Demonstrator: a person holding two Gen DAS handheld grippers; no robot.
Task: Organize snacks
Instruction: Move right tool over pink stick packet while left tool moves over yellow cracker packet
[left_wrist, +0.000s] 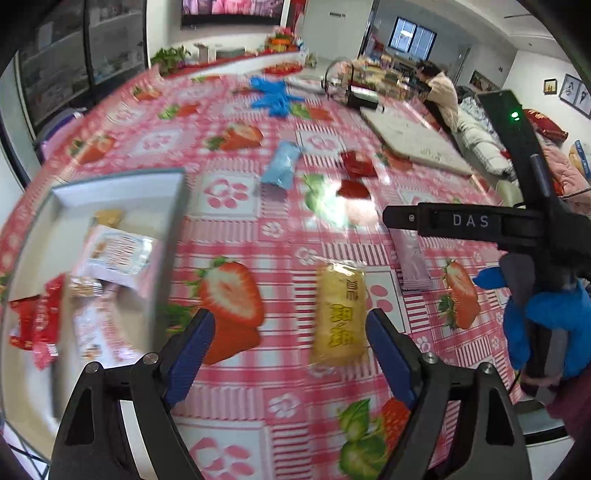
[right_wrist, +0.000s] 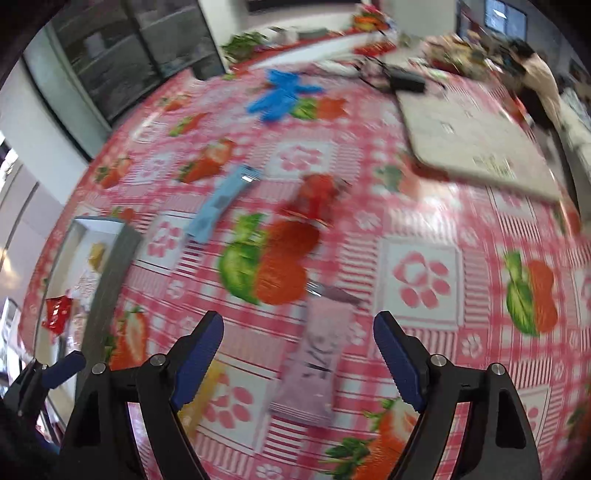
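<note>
Strawberry-print cloth covers the tabletop (left_wrist: 236, 206), where a grey box (left_wrist: 173, 236) at the left holds several snack packets. Left tongs (left_wrist: 291, 354) gape apart beside a yellow snack packet (left_wrist: 338, 317); right tongs (right_wrist: 299, 354) gape around a pink packet (right_wrist: 314, 362), not touching it.

Glossy plastic tablecloth (left_wrist: 280, 236), slick enough to throw glare. Shiny crinkled film on yellow snack packet (left_wrist: 338, 317) and pink sachet (right_wrist: 314, 365). Matt black plastic on gripper arms, ribbed blue pads (left_wrist: 192, 354), bright metal pins. Smooth grey-edged tray (left_wrist: 110, 192).
</note>
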